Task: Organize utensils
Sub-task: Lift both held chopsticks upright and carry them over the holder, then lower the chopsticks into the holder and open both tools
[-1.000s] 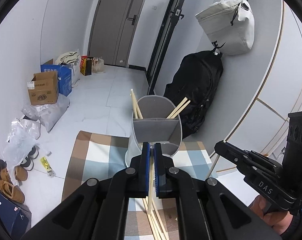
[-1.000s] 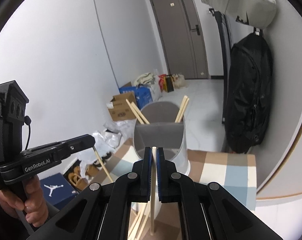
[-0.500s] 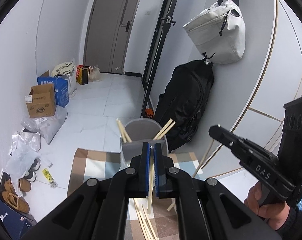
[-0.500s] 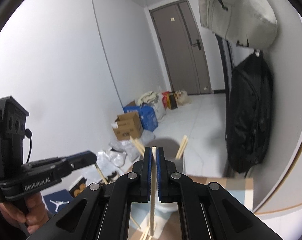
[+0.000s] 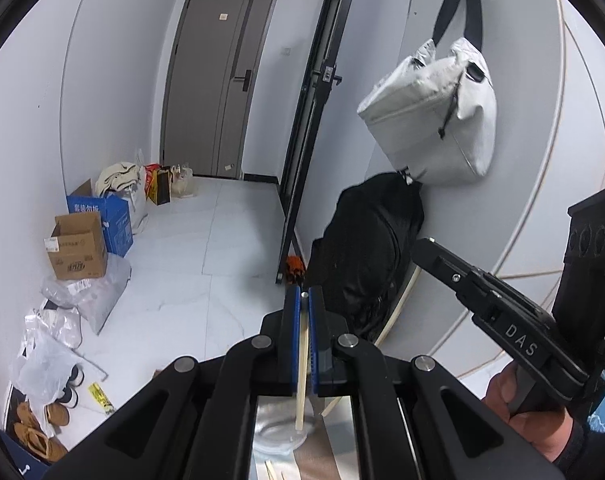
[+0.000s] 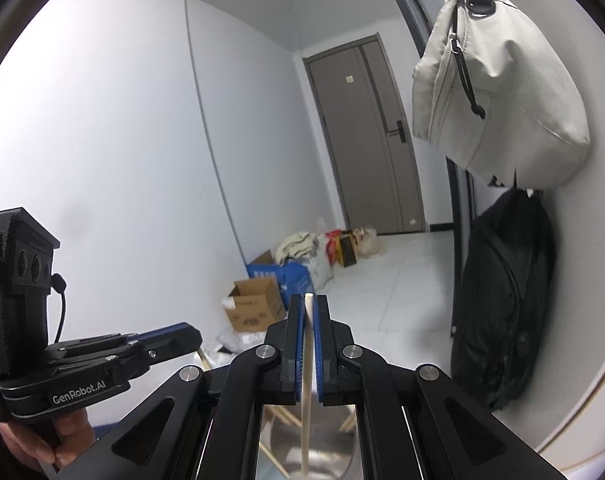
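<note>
- Left gripper (image 5: 305, 300), black with blue pads, clamped on a pale wooden chopstick (image 5: 301, 376) that hangs down through the lower centre of the left wrist view.
- Right gripper (image 6: 309, 308) likewise closed on a second light wooden chopstick (image 6: 307, 384), running down the lower centre of the right wrist view.
- Grey holder (image 6: 322, 460) glimpsed at the bottom edge beneath the right gripper, with stick ends leaning at its sides; in the left view only a pale rim and a few loose sticks (image 5: 274, 470) at the bottom centre.
- Judged partway through: some sticks apparently in the holder, two in the air, a few left below.
- Against the earlier frames: both grippers raised higher, grip unchanged; holder and checked mat dropped from mid-frame almost out of sight; hanging pale canvas bag (image 6: 498, 92) and black backpack (image 5: 366, 256) now larger in frame.
</note>
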Available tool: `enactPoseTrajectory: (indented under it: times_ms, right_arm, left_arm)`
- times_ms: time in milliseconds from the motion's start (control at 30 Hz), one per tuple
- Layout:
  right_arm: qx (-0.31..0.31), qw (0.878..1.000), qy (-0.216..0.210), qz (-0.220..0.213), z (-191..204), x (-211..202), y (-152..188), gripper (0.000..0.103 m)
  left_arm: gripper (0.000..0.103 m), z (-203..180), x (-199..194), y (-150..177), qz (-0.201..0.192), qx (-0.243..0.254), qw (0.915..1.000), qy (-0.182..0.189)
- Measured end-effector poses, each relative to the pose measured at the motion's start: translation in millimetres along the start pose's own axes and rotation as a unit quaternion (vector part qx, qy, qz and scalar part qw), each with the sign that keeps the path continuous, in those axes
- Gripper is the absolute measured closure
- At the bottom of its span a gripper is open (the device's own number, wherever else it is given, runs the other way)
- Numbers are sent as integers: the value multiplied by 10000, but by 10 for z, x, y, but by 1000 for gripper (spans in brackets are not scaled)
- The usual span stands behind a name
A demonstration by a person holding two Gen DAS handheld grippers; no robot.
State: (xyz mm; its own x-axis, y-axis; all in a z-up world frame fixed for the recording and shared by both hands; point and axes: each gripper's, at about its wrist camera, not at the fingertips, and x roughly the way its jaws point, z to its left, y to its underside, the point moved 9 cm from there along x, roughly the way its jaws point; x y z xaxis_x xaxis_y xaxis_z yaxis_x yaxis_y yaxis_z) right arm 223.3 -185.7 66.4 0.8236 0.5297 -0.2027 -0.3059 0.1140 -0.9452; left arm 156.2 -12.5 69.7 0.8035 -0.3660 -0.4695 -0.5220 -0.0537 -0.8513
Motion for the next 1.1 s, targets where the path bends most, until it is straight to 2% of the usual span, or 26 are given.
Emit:
enactPoseTrajectory:
  times_ms: [267,533,1100]
  right_arm:
    - [-52,10000,48,-41,-94,300,-168,99]
    - [-53,10000,64,55,-161,637,-133,99]
    - [-414,9982,58,431,-178,1030,326,99]
  left_arm:
    - [103,99,200,-209,22,20,10000,20]
    - [103,200,387,-321,68,59,10000,28]
    - [103,403,815,-26,366,61,9993,-108]
